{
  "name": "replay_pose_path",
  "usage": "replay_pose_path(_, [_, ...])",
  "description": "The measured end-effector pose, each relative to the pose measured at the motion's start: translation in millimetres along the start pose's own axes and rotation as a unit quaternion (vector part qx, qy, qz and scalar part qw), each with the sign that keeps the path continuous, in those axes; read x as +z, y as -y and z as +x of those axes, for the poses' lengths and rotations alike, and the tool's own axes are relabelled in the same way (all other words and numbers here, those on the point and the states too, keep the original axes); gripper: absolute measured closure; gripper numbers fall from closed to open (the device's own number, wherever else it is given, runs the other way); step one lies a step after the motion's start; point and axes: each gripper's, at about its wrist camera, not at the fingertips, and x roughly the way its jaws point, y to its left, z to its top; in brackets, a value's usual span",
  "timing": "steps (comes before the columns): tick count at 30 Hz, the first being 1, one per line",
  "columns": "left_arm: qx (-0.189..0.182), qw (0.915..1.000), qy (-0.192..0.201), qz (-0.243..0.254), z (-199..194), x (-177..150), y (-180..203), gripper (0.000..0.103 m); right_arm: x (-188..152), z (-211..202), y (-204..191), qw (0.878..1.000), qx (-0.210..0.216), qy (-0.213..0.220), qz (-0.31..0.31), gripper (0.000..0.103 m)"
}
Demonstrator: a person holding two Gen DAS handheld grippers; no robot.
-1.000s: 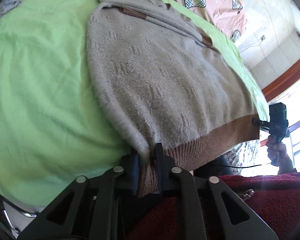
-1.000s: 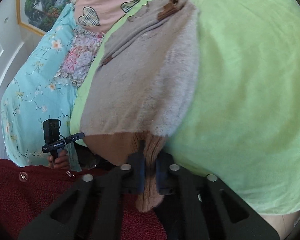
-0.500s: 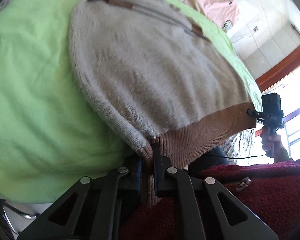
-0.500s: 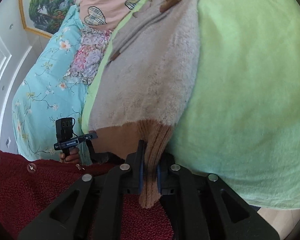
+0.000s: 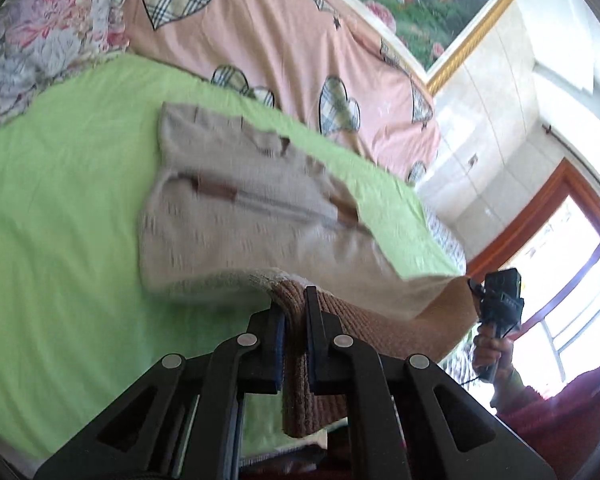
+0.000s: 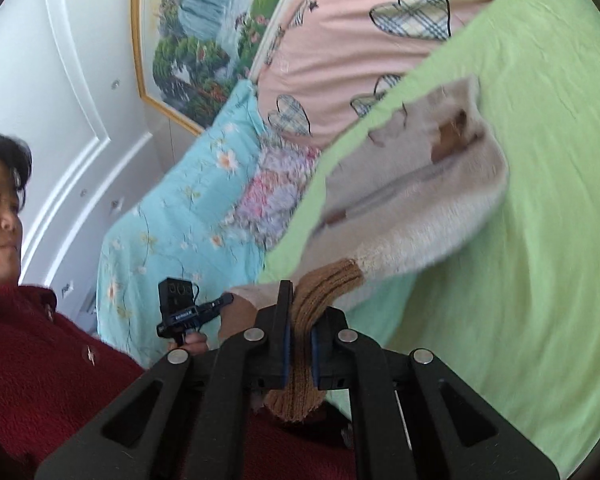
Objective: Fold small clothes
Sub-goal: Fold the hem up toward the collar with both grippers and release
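Both grippers, left point(image 5: 295, 320) and right point(image 6: 300, 320), clamp the blurred sweater's point(image 5: 240, 232) ribbed hem.

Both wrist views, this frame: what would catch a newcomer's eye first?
The beige sweater on the green sheet, its brown ribbed hem lifted off the bed and pinched at each end by the left gripper and the right gripper. Behind it lie a pink quilt with plaid hearts and a gold-framed landscape painting on the wall.
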Motion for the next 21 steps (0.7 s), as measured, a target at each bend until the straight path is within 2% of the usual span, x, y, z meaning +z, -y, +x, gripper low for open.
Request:
replay_pose_path(3, [0.012, 0.9994, 0.030, 0.011, 26.5, 36.1, -8.0, 0.097, 32.2, 14.7, 13.9, 1.000, -0.005, 0.020, -0.002, 0.095])
replay_pose_path(10, [0.032, 0.9976, 0.061, 0.012, 90.6, 126.7, -29.6, 0.097, 123.5, 79.4, 49.5, 0.998, -0.048, 0.049, -0.005, 0.095])
replay_pose_path(15, [0.060, 0.9968, 0.052, 0.008, 136.6, 169.1, -54.3, 0.097, 169.6, 125.3, 82.7, 0.995, -0.087, 0.041, -0.001, 0.095])
replay_pose_path(17, [0.067, 0.9967, 0.046, -0.004, 151.0, 176.4, -68.0, 0.097, 180.2, 139.9, 100.8, 0.995, -0.097, 0.038, 0.009, 0.095])
replay_pose_path(21, [0.084, 0.9956, 0.026, -0.033, 183.2, 187.0, -98.2, 0.097, 193.0, 164.6, 132.1, 0.989, -0.141, 0.026, 0.022, 0.095])
